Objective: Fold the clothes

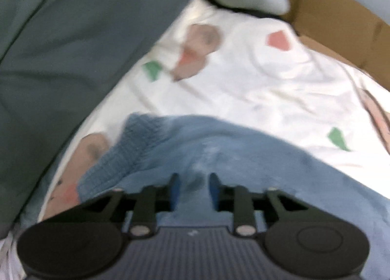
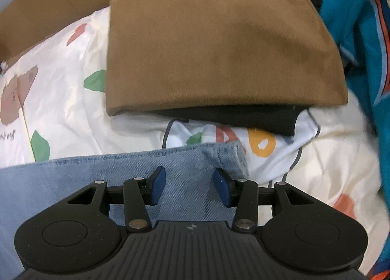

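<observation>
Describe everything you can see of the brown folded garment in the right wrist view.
The brown folded garment is a plain tan-brown piece with a soft, suede-like nap, no print or seams showing. It is folded flat, with a rounded near edge, and lies on top of a black garment, which itself overlaps a white printed garment. Its left part rests over the patterned white bedsheet. A teal garment lies beside it on the right. Neither gripper touches it.
</observation>
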